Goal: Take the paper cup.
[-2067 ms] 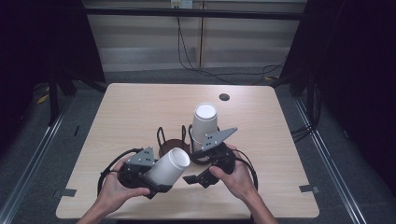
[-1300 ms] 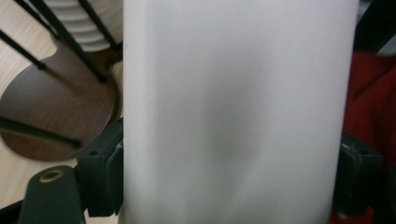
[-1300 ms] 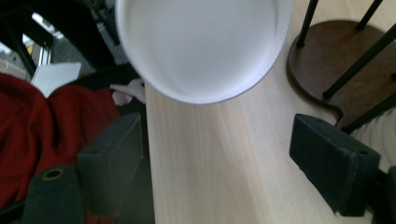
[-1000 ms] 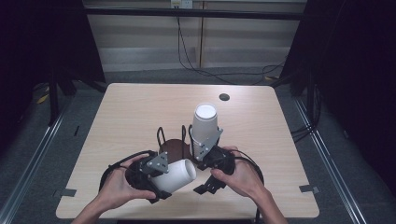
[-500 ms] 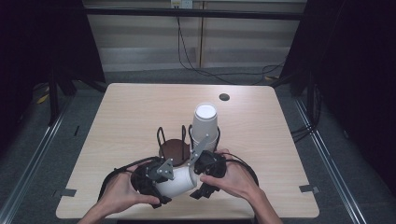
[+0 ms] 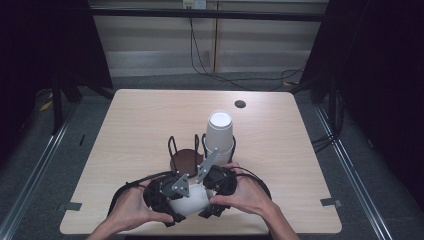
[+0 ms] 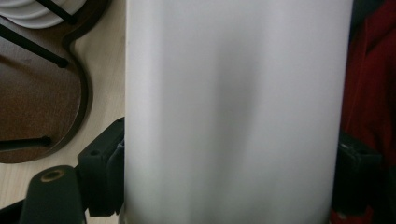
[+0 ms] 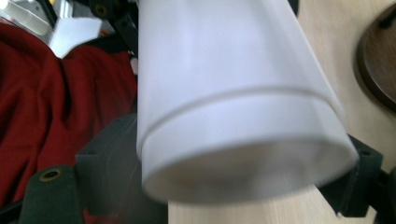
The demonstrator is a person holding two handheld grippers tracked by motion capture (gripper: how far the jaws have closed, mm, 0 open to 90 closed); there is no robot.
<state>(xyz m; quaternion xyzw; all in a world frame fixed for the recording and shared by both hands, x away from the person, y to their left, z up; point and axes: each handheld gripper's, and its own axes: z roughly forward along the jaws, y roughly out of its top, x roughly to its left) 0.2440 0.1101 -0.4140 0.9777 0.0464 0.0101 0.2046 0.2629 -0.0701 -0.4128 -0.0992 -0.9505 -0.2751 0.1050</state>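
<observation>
A white paper cup (image 6: 192,200) lies on its side near the table's front edge, between the two grippers. My left gripper (image 6: 170,197) is shut on it: in the left gripper view the cup's wall (image 7: 233,112) stands between the black jaws. My right gripper (image 6: 215,187) is at the cup's open end. In the right gripper view the cup (image 8: 233,93) points its mouth at the camera and both pads (image 8: 109,163) touch its rim. A thin line runs around the wall behind the rim, as of two nested cups.
A brown wooden stand (image 6: 185,160) with black wire loops sits just beyond the hands. An upturned stack of white cups (image 6: 219,131) stands in its right ring. A small dark disc (image 6: 240,104) lies at the far edge. Red clothing (image 8: 60,93) shows behind the cup.
Both hands have drawn back toward the front edge and closer together. The cup has tipped lower, and the right gripper has come in onto its open end.
</observation>
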